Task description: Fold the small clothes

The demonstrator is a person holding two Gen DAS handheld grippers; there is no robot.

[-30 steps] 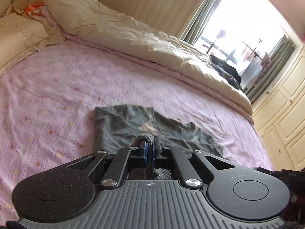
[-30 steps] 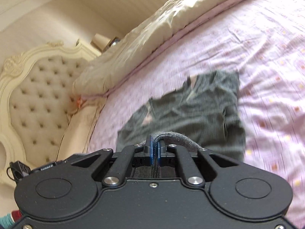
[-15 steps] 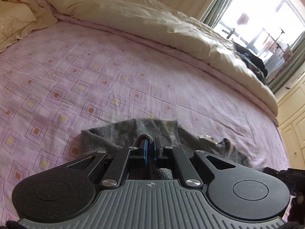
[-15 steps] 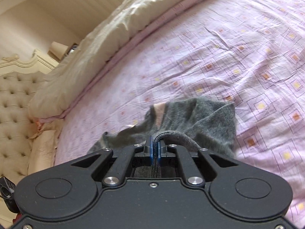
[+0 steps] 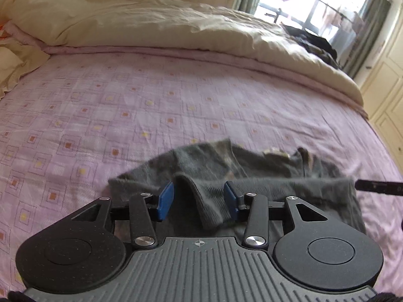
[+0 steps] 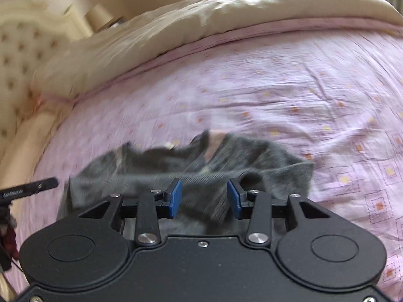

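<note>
One grey garment [image 5: 252, 176] here, a small knit top by the look of it, lying on the pink patterned sheet [image 5: 151, 105] roughly mid-bed, on the near side of the cream duvet [image 5: 176, 25] that's bunched along the far edge. It's doubled over on itself, with the near hem laid up over the body and a bit of pale lining or label peeking out near the neckline.

Two grippers, both right at the near edge of the garment. The left gripper [image 5: 199, 201] has its blue pads spread apart, and a ridge of the grey fabric stands up between them without being pinched. The right gripper [image 6: 204, 197] is the same: jaws apart, cloth sitting loose in the gap. My read is that the fold has just been laid down and both ends are let go so the fabric can settle flat, which would explain why each tool sits at one end of the same hem, one per corner, to keep the fold line straight.

The right wrist view is pretty smeared, so there's motion there; can't tell which way.

Count: one garment, two grippers, one duvet, one pale pillow [image 5: 15, 68] left of the duvet, plus a dark heap [image 5: 314, 42] on the duvet's far end near the window. No second piece of small clothing near the garment that I can see.

The fold looks a bit lumpy in the middle, probably wants smoothing.
</note>
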